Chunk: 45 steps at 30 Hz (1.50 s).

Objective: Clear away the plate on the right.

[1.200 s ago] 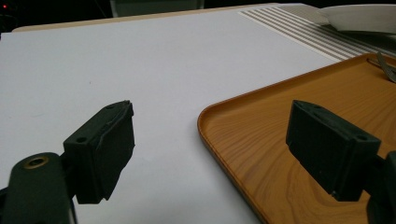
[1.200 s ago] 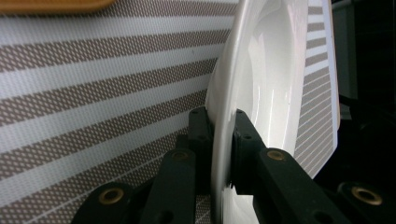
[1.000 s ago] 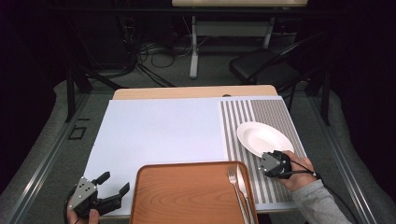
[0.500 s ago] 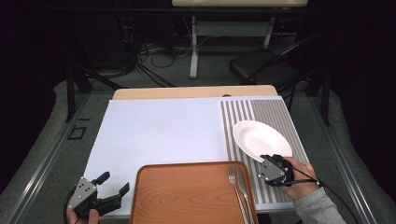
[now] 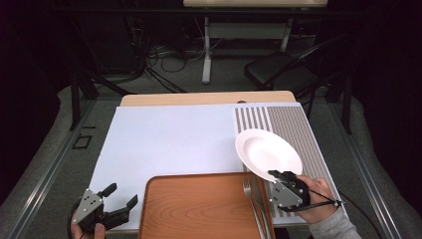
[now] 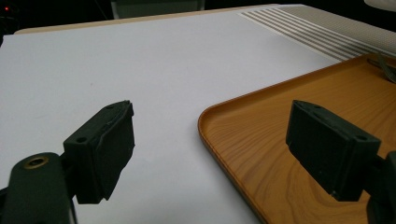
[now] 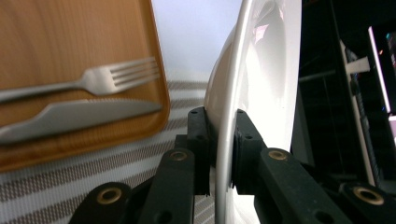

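- Right hand-held gripper [image 5: 279, 175] is seen in the high view at the near right of the worktop [image 5: 169, 139], carried by a hand in a grey sleeve; its jaws are clamped narrowly on the near rim of the white plate [image 5: 267, 153]
- In the right gripper view [image 7: 221, 154] the plate's thin rim [image 7: 233, 93] is shown edge-on, pinched between the two black pads, one pad on each face of the rim
- The plate is seen over the striped mat [image 5: 293, 129] at the worktop's right side, just beyond the far right corner of the wooden tray [image 5: 199, 209]; whether it touches the mat cannot be told
- A fork [image 5: 253, 201] and a knife [image 5: 260, 199] are laid side by side along the tray's right edge; in the right gripper view the fork [image 7: 93, 79] and the knife [image 7: 79, 114] are seen close to the plate, with the tray's rim between
- Left hand-held gripper [image 5: 122, 199] is held at the near left corner, just beside the tray's left edge, its jaws spread wide with nothing between them
- In the left gripper view [image 6: 210, 154] the wide gap is shown plainly, with the tray's rounded corner [image 6: 243, 135] and the white sheet [image 6: 140, 70] seen between and beyond the pads, neither of them touched
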Tool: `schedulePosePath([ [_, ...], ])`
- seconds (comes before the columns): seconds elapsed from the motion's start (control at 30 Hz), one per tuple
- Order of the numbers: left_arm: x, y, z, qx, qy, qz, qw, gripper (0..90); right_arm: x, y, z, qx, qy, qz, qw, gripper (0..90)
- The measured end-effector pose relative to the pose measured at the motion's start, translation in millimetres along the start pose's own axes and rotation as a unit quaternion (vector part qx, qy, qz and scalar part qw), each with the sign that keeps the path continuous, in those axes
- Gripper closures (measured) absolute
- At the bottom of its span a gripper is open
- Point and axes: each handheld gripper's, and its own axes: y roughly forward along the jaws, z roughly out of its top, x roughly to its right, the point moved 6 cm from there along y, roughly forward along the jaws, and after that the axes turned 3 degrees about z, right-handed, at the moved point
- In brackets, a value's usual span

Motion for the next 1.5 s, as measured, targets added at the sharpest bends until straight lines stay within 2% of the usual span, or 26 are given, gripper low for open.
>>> schedulePosePath([
  [0.07, 0.0, 0.0, 0.0, 0.000, -0.001, 0.000, 1.0000, 15.5, -1.8, -2.3, 6.7, 0.011, -0.001, 0.000, 0.9999, 80.7],
  [0.1, 0.0, 0.0, 0.0, 0.000, -0.001, 0.000, 1.0000, 15.5, -3.5, -3.2, 8.8, 0.013, 0.007, -0.001, 0.9999, 80.6],
  [0.13, 0.0, -0.1, -0.1, 0.000, -0.001, 0.000, 1.0000, 15.5, -3.5, -3.9, 13.4, 0.023, -0.004, -0.002, 0.9997, 80.7],
  [0.17, 0.0, 0.0, -0.1, 0.000, -0.001, 0.000, 1.0000, 15.5, -5.2, -4.5, 16.3, 0.029, -0.002, 0.000, 0.9996, 80.6],
  [0.47, 0.0, 0.0, 0.0, 0.001, -0.001, 0.000, 1.0000, 15.5, -11.7, -7.0, 37.8, 0.058, -0.036, 0.000, 0.9977, 80.5],
  [0.57, 0.1, 0.3, -0.1, -0.001, 0.000, -0.001, 1.0000, 15.5, -14.8, -7.0, 43.8, 0.072, -0.039, 0.003, 0.9966, 80.5],
  [0.6, 0.2, 0.4, 0.0, 0.000, 0.000, -0.001, 1.0000, 15.5, -16.4, -8.2, 44.7, 0.067, -0.035, 0.003, 0.9971, 80.3],
  [0.67, 0.5, 0.4, 0.1, 0.001, -0.001, 0.000, 1.0000, 15.5, -17.4, -8.8, 48.9, 0.074, -0.044, 0.005, 0.9963, 80.4],
  [0.7, 0.4, 0.4, 0.0, 0.000, -0.001, 0.000, 1.0000, 15.5, -19.4, -9.2, 50.2, 0.074, -0.040, 0.005, 0.9965, 80.4],
  [0.77, 0.1, 0.2, 0.0, 0.000, 0.000, 0.000, 1.0000, 15.5, -20.7, -8.8, 54.7, 0.086, -0.046, 0.006, 0.9952, 80.3],
  [0.83, 0.1, 0.2, 0.1, 0.001, -0.001, 0.000, 1.0000, 15.5, -23.4, -9.9, 57.1, 0.081, -0.044, 0.010, 0.9957, 80.3],
  [0.87, 0.1, 0.2, 0.0, 0.001, -0.001, 0.000, 1.0000, 15.5, -23.3, -9.8, 59.1, 0.084, -0.052, 0.010, 0.9951, 80.2],
  [1.1, -0.1, 0.6, -0.3, 0.000, -0.002, 0.000, 1.0000, 15.5, -34.5, -10.0, 69.3, 0.096, -0.039, 0.021, 0.9944, 80.3],
  [1.13, 0.0, 0.6, -0.2, 0.000, -0.002, 0.000, 1.0000, 15.5, -34.9, -9.5, 71.7, 0.101, -0.051, 0.021, 0.9934, 80.4],
  [1.17, 0.0, 0.5, -0.2, 0.000, -0.001, 0.000, 1.0000, 15.5, -37.6, -8.8, 73.3, 0.105, -0.048, 0.024, 0.9930, 80.4],
  [1.27, -0.2, 0.1, -0.2, 0.000, -0.002, 0.001, 1.0000, 15.5, -42.1, -7.5, 77.5, 0.104, -0.063, 0.032, 0.9920, 80.5],
  [1.37, -0.6, -0.3, -0.1, 0.000, -0.002, 0.002, 1.0000, 15.5, -49.3, -5.7, 81.2, 0.104, -0.060, 0.036, 0.9921, 80.4],
  [1.4, -0.6, -0.3, -0.1, 0.000, -0.001, 0.002, 1.0000, 15.5, -50.3, -4.4, 83.1, 0.112, -0.069, 0.037, 0.9907, 80.5],
  [1.5, -0.3, -0.2, 0.0, 0.001, 0.000, 0.000, 1.0000, 15.5, -59.0, -1.8, 87.0, 0.112, -0.070, 0.047, 0.9901, 80.4],
])
